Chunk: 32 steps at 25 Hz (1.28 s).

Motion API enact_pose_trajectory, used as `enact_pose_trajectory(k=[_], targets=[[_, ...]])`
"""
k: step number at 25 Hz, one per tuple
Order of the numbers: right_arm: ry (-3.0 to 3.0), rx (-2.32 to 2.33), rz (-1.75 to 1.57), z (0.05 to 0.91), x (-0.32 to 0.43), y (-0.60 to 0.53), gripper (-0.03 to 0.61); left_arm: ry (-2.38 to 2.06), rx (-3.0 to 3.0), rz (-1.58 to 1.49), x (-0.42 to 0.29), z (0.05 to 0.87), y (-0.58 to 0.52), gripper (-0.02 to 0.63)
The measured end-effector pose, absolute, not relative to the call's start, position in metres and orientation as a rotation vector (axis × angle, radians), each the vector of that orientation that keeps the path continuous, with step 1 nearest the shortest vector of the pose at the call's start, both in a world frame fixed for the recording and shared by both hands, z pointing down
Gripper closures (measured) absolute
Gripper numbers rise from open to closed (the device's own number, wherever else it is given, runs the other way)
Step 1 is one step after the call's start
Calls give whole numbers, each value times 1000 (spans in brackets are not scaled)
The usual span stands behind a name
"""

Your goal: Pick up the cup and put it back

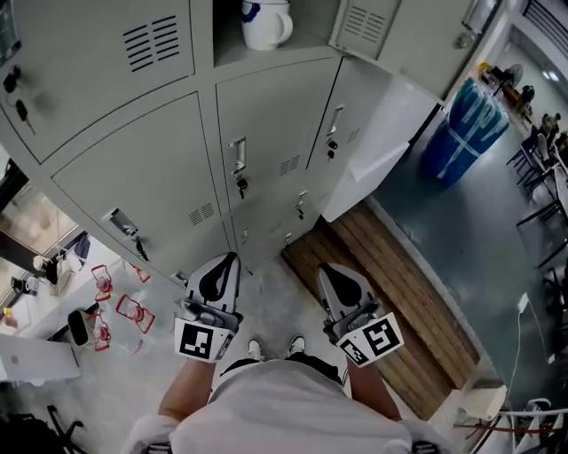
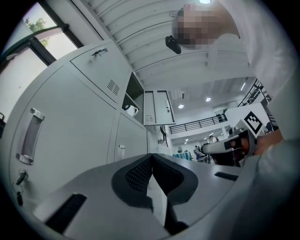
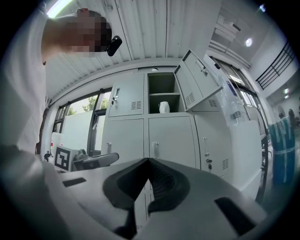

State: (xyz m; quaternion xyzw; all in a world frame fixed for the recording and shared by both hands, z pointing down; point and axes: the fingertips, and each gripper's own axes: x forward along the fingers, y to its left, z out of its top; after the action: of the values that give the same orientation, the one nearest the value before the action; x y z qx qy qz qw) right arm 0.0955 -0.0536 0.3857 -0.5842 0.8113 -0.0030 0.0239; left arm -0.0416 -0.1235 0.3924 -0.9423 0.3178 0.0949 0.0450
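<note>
A white cup stands on the shelf of an open locker compartment in the grey locker wall; it is small in the left gripper view and in the right gripper view. Both grippers are held close to the person's body, well short of the lockers and far below the cup. My left gripper is shut, its tips meeting with nothing between them. My right gripper is shut and empty too.
The compartment's door swings open to the right. A white panel leans on the lockers above a wooden pallet on the floor. Blue water bottles stand at the right. Red-edged clutter lies at the left.
</note>
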Motion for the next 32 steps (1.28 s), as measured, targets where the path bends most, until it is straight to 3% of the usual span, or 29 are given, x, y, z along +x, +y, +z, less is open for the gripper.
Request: enact_pose_trajectory(k=[12,28,30,32], targets=[[2662,-1552,49,365,141,-141,566,1175,-2714,319,-11,368,-170,592],[2716,-1332,147,300,127,-202,558,1267,-2693,306,-18,374,-182,592],[2705,-1318,158,286,128,-209,488,1252,-2696,314,-17,372,-182,592],[2703,-1300,187,271,126,-215,463,1249,-2693,320,-18,369,-184,592]])
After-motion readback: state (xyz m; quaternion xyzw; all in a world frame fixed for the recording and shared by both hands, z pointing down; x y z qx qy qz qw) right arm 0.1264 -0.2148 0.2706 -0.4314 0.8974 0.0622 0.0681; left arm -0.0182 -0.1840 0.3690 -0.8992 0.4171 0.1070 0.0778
